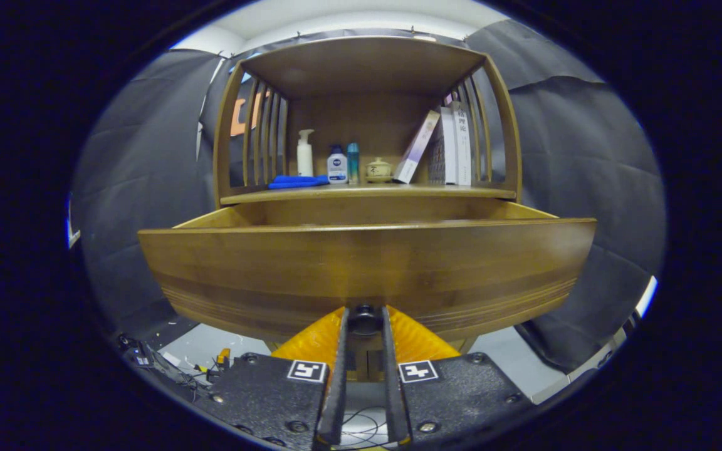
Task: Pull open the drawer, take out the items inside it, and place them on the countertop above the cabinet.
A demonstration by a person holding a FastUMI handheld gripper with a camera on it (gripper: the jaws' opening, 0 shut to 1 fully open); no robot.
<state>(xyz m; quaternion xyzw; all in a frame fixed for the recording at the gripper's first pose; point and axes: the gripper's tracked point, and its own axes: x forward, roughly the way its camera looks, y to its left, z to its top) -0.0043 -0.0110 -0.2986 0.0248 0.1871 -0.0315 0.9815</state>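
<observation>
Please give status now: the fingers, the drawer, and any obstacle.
Gripper fingers shut on drawer knob. Drawer pulled out; contents hidden behind its front. Nothing in the way.

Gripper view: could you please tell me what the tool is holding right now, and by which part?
The tool is shut on the dark round knob at the lower middle of the wooden drawer's front; the drawer stands pulled open.

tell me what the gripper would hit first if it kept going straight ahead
The gripper is already closed on the dark drawer knob, so pushing straight on would press into the drawer front right behind it.
</observation>
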